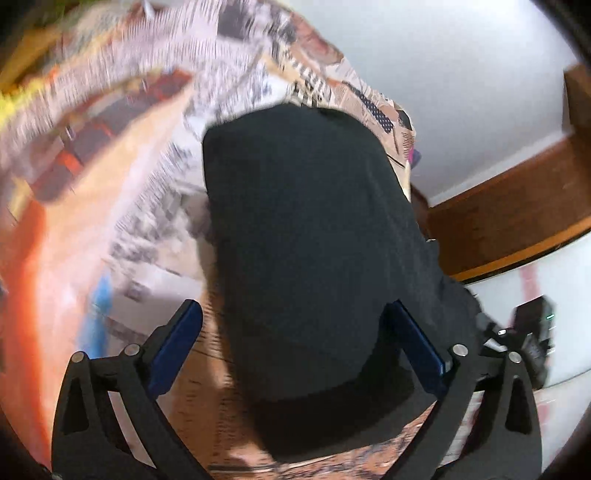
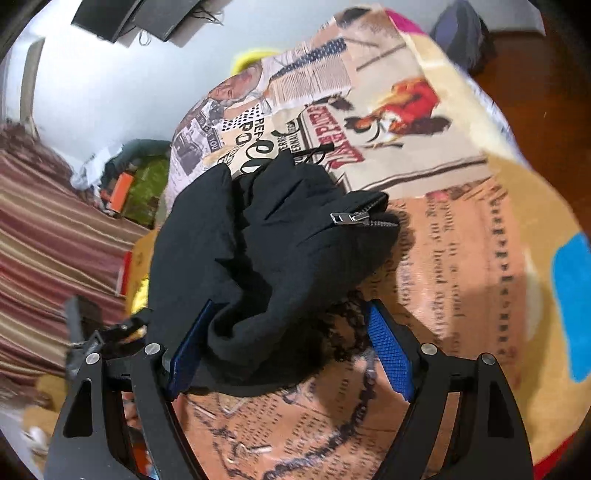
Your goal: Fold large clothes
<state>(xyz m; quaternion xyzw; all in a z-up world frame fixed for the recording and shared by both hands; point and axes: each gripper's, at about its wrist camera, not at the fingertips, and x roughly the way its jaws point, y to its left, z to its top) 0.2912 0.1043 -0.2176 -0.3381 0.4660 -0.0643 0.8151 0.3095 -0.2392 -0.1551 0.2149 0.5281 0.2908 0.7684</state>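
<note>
A black garment lies in a long folded shape on a newspaper-print blanket. My left gripper is open wide, its blue pads on either side of the garment's near end; the left pad stands apart from the cloth. In the right wrist view the black garment is bunched, with a metal zipper showing on top. My right gripper is open over its near end. Its left pad is against the cloth and its right pad is off it, over the blanket.
A wooden frame and a white wall run to the right of the blanket. A striped cloth, an orange box and green clutter lie at the left. A dark bag sits beyond the blanket's far corner.
</note>
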